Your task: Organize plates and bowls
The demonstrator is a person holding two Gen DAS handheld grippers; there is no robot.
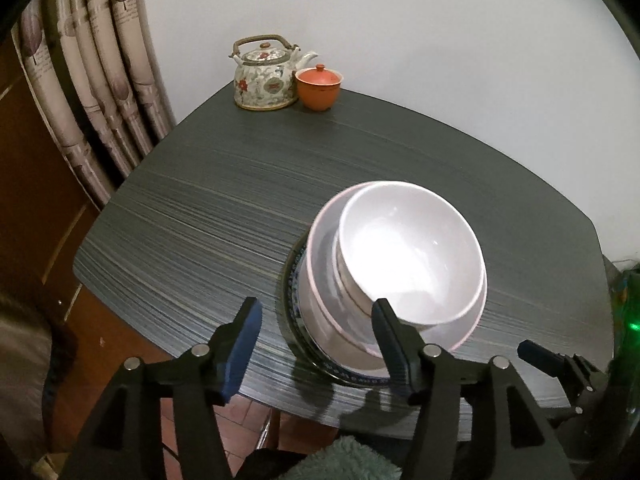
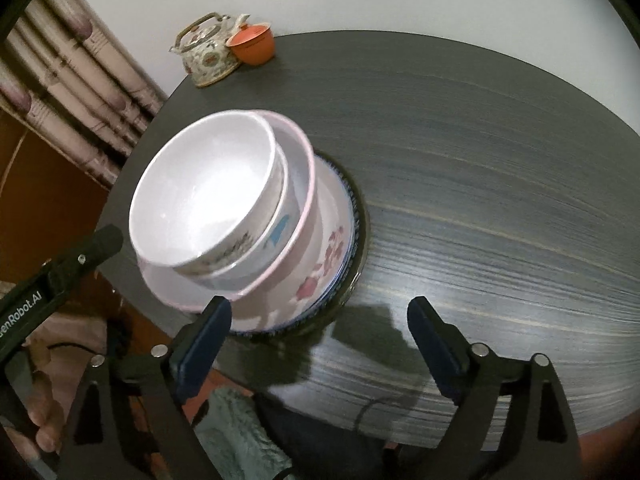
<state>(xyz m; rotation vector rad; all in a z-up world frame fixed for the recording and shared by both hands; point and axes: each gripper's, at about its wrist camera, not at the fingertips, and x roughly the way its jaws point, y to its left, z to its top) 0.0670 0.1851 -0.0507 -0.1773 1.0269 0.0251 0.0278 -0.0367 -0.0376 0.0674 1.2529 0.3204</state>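
A stack of bowls [image 1: 412, 252] is seen nested on plates [image 2: 340, 216] near the front edge of the dark worktop [image 1: 224, 200]; the top white bowl [image 2: 204, 192] is tilted within a pink-rimmed one [image 2: 298, 184]; the left gripper [image 1: 316, 336] is held part open beside the stack, nothing gripped; the right gripper [image 2: 320, 332] is spread wide over bare worktop, likewise empty; a teapot [image 1: 266, 76] and an orange lidded cup [image 1: 319, 86] are set touching at the far corner.

Floral teapot [image 1: 266, 76] touching orange lidded cup [image 1: 319, 87], beside perhaps curtains [image 1: 88, 80].
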